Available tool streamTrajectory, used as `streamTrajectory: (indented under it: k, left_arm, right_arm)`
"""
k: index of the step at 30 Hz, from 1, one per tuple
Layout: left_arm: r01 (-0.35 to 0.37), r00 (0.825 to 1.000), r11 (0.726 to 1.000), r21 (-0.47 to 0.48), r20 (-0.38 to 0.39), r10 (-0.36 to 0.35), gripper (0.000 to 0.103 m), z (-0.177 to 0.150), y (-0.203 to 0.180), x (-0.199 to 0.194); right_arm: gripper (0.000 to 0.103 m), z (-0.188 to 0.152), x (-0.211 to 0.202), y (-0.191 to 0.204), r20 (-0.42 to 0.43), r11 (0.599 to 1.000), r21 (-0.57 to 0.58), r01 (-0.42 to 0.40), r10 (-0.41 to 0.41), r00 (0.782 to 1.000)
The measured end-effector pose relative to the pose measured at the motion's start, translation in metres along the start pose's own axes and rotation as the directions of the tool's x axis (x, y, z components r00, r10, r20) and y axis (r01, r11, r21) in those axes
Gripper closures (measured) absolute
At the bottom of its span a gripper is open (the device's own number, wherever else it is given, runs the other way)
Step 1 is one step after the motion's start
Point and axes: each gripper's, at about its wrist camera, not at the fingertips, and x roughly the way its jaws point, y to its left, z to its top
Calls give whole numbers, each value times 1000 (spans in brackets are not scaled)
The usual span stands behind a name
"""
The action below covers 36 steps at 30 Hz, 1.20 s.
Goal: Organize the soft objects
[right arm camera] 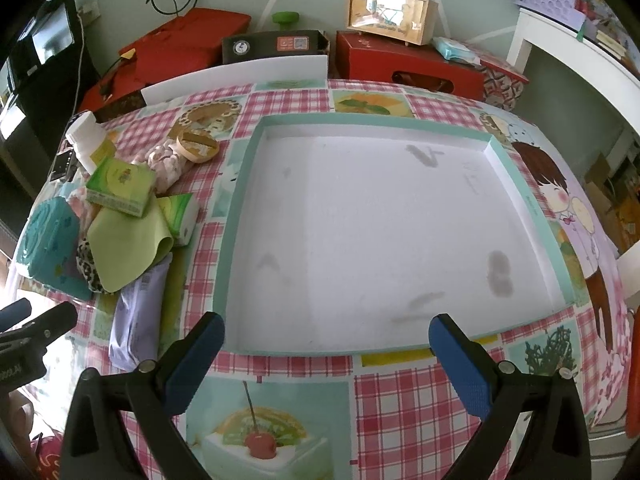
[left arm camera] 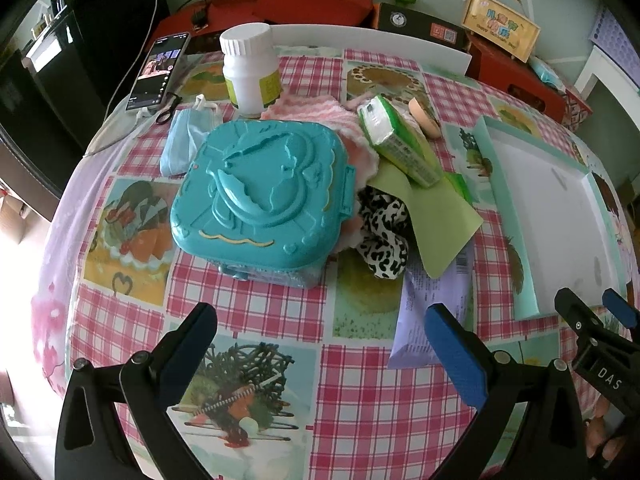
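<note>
A heap of soft things lies mid-table: a pink knitted cloth (left arm camera: pixel 308 110), a black-and-white patterned fabric (left arm camera: pixel 384 232), a light green cloth (left arm camera: pixel 436 216), green tissue packs (left arm camera: pixel 396 140), a lilac packet (left arm camera: pixel 432 312) and a blue face mask (left arm camera: pixel 184 144). A teal plastic case (left arm camera: pixel 264 196) rests against the heap. The empty teal-rimmed white tray (right arm camera: pixel 240 208) lies to the right. My left gripper (left arm camera: pixel 320 344) hovers open in front of the case. My right gripper (right arm camera: pixel 326 344) hovers open at the tray's near edge, holding nothing.
A white bottle (left arm camera: pixel 250 72), a phone (left arm camera: pixel 158 70) and scissors (left arm camera: pixel 168 108) sit at the far left. A round tan puff (right arm camera: pixel 198 148) lies by the heap. Red boxes (right arm camera: pixel 404 64), a black box (right arm camera: pixel 276 46) and a wooden case (right arm camera: pixel 390 12) line the back wall.
</note>
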Motion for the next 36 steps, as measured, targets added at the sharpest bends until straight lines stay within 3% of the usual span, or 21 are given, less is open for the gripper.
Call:
streamTrajectory:
  k: [36]
  left_arm:
    - [4,1000,1000,-6,-21,-5,0,-2,0,4]
  right_arm:
    - [0,0,1,3,-6,1000,-11,-2,2,1000]
